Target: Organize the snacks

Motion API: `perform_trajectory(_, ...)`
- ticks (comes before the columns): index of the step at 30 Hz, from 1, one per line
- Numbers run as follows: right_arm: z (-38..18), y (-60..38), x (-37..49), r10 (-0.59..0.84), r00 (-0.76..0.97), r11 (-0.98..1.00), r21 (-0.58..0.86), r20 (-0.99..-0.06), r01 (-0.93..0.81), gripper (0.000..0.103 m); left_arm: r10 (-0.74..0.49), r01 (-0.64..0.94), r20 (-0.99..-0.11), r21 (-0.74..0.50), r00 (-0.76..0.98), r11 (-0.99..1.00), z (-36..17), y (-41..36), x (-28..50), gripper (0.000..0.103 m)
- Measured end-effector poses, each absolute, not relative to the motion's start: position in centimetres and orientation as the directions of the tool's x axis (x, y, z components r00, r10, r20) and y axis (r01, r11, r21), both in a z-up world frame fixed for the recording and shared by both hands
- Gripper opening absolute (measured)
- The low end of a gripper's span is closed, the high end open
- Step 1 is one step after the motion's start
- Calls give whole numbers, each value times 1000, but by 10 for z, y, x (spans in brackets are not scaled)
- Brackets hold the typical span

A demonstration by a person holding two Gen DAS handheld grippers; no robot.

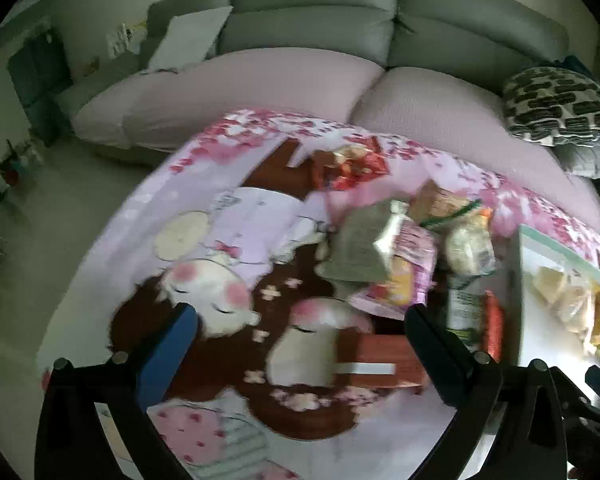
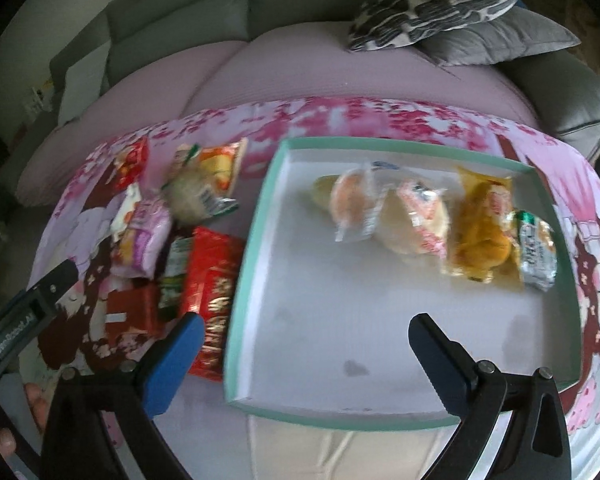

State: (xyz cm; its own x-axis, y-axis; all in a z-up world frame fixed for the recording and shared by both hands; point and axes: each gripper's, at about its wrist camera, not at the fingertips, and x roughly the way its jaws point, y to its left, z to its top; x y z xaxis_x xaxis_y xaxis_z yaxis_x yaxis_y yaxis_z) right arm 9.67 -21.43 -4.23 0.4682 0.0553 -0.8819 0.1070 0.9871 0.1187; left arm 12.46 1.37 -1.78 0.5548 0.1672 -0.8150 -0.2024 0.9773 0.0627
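sorting snacks, item: loose packets point(image 2: 172, 240) heaped left of frame beside teal tray point(image 2: 256, 216); five already rowed along tray's upper right. right gripper point(image 2: 306, 330) wide, empty; left gripper point(image 1: 300, 316) wide, empty. advice: pinch red packet point(image 2: 212, 280) by one edge.

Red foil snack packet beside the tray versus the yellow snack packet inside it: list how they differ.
The red foil snack packet lies outside the mint-rimmed white tray, on the cartoon-print cloth; the yellow snack packet lies inside. Red looks opaque and printed; yellow shows its contents. Both lie flat, ungripped.
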Motion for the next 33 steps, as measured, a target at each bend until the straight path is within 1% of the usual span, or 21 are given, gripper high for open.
perform_trajectory(3,-42,-205,96,91,466,986,146,-880,83,103,161,-215,-825,50,542,975,-19,27,124,103)
perform_trajectory(7,-45,-193,98,99,452,988,141,-886,60,103,150,-209,-845,46,514,977,-24,32,126,103)
perform_trajectory(10,-49,-190,100,93,436,989,132,-895,60,103,144,-182,-860,61,490,981,-32,27,130,103)
perform_trajectory(22,-64,-207,104,45,393,986,104,-918,129,103,45,-80,-912,13,407,997,-61,-6,142,103)
perform_trajectory(28,-67,-214,104,40,382,984,104,-923,147,103,33,-33,-926,22,377,999,-70,-24,144,103)
perform_trajectory(33,-68,-216,104,43,378,983,107,-925,149,103,25,-25,-937,17,348,1000,-79,-28,147,103)
